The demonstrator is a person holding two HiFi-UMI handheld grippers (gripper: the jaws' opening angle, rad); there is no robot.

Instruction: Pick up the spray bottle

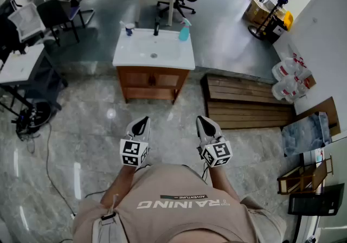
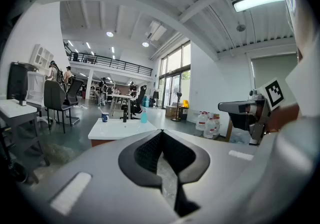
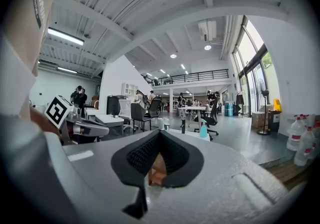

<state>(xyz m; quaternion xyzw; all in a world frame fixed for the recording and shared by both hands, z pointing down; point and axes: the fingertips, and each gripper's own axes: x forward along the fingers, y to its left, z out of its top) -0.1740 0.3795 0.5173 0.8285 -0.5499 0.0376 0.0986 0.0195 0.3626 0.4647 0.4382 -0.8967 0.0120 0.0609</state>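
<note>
The blue spray bottle [image 1: 184, 32] stands at the far right corner of a white washbasin top [image 1: 135, 55], well ahead of both grippers. It appears small in the left gripper view [image 2: 144, 116] and in the right gripper view [image 3: 203, 129]. My left gripper [image 1: 142, 121] and right gripper [image 1: 203, 121] are held side by side close to my body, above the floor and short of the cabinet. In both gripper views the jaws meet at their tips, left gripper [image 2: 161, 132] and right gripper [image 3: 159, 132], with nothing between them.
A cup [image 1: 129, 29] and a black faucet [image 1: 156, 29] stand on the basin top above a wooden cabinet [image 1: 152, 80]. A wooden pallet [image 1: 244, 101] and water jugs [image 1: 287, 76] lie to the right. Desks and office chairs [image 1: 59, 14] stand to the left and behind.
</note>
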